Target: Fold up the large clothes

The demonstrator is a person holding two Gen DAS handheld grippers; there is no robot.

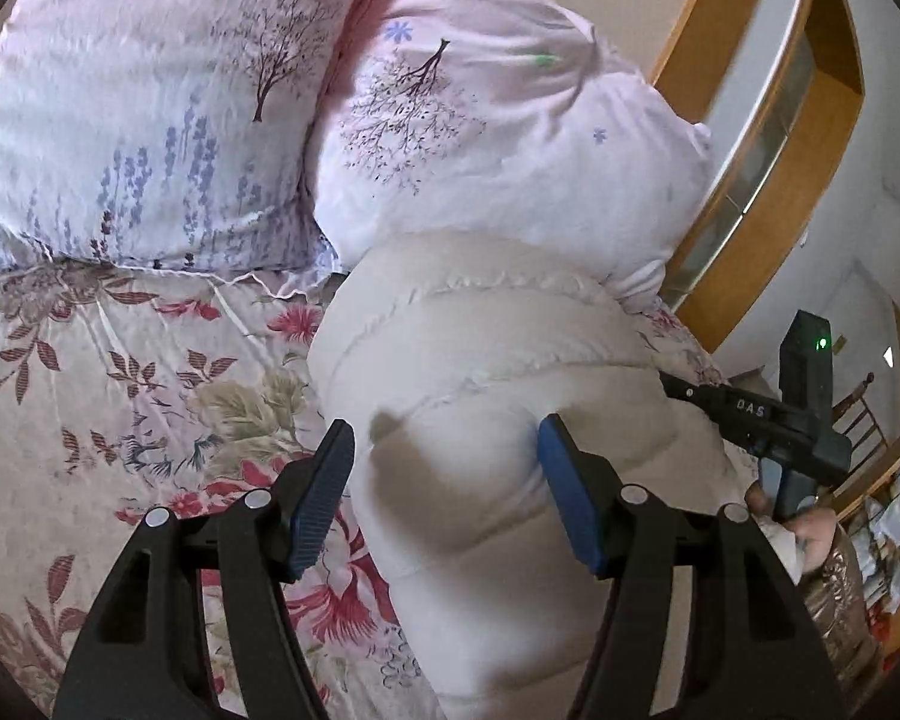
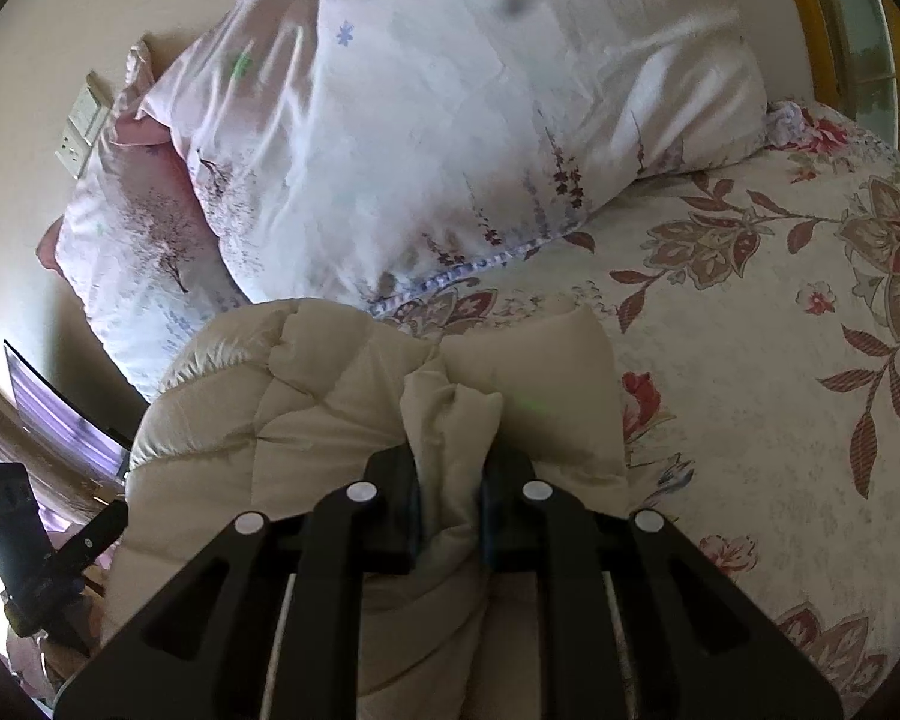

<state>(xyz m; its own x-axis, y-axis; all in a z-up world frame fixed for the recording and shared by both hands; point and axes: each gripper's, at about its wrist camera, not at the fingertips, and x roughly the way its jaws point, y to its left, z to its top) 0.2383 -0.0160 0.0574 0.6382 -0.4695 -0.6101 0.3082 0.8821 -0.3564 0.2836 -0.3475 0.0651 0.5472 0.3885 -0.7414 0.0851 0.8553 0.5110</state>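
A cream quilted puffer jacket (image 1: 498, 396) lies bunched on a floral bedspread (image 1: 120, 396), its top against a pillow. My left gripper (image 1: 444, 474) is open, its blue pads wide apart just over the jacket's near part, holding nothing. In the right wrist view the same jacket (image 2: 306, 396) fills the lower middle. My right gripper (image 2: 450, 498) is shut on a bunched fold of the jacket pinched between its pads. The right gripper's body also shows at the right edge of the left wrist view (image 1: 804, 420).
Two pale pink printed pillows (image 1: 150, 108) (image 1: 498, 120) lie at the head of the bed, and a pillow shows in the right wrist view (image 2: 462, 120). A wooden frame (image 1: 768, 138) stands to the right. The bedspread (image 2: 780, 360) stretches to the right of the jacket.
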